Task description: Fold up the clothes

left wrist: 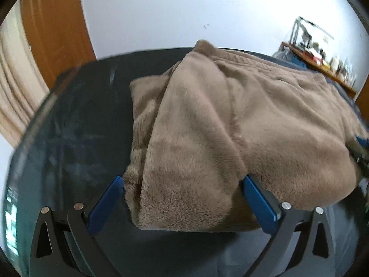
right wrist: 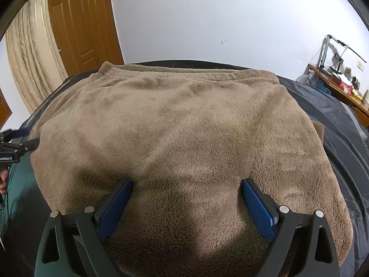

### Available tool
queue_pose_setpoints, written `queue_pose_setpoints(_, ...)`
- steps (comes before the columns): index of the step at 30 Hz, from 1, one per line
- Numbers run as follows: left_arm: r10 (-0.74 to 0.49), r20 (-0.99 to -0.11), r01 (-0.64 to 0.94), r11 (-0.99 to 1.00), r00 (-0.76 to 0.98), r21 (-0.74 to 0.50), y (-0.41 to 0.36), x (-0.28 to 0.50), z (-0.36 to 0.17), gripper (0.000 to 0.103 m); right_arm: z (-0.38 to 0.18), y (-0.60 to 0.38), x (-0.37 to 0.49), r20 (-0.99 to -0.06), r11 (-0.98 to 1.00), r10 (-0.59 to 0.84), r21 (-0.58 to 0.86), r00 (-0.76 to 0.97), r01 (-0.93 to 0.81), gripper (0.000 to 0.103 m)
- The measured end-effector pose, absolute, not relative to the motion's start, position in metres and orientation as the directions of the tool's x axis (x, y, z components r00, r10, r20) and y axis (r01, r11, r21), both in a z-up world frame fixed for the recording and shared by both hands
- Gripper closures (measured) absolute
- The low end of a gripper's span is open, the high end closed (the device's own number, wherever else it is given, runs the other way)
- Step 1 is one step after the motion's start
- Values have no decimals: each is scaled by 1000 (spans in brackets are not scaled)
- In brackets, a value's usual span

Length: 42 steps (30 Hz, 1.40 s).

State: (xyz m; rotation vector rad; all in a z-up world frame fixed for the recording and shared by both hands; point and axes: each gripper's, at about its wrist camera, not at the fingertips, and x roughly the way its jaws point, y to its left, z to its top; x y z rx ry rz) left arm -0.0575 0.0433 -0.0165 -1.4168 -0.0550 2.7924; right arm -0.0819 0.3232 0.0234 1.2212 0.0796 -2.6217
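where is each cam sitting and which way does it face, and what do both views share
Left wrist: on the left gripper, facing forward across the fleece garment's left edge; its open blue fingers straddle a fold.
Right wrist: on the right gripper, facing forward over the garment's middle; its fingers are open, and the left gripper plus a bit of hand show at far left.
Shared: the garment, dark bed, wooden door, white wall, cluttered desk.

Garment: plain taupe-brown fleece clothing [right wrist: 184,127], no pattern (ribbed at far hem)
Surface: dark navy bed cover [left wrist: 80,115]
Finger pads: blue [right wrist: 116,207]
Door: orange-brown panelled wood [right wrist: 80,23]
Wall: white [right wrist: 207,11]
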Motion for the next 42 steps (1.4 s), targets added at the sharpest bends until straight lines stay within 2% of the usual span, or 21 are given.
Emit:
queue_pose_setpoints(6,54,-806,14,-997,-590,-77,37,-58,-21,0,24,323,-82,-759,-968,-204,60,-619,246,6)
queue_pose_setpoints(12,-3,-811,43,-999,-585,-27,49,-58,-8,0,24,324,-82,-757,-965,-220,76,-615,251,4)
queue_pose_setpoints(22,126,-769,-132,-990,-626,-54,122,-63,18,0,24,323,-82,-758,-962,-234,88,-609,260,1)
queue_pose_setpoints(29,94,-768,-164,-986,-633,14,138,-74,2,0,24,323,-82,-757,-961,-238,92,-609,260,1)
queue_pose_setpoints(42,97,-740,-184,-982,-666,36,137,-70,-6,0,24,323,-82,-757,-961,-239,93,-608,261,1)
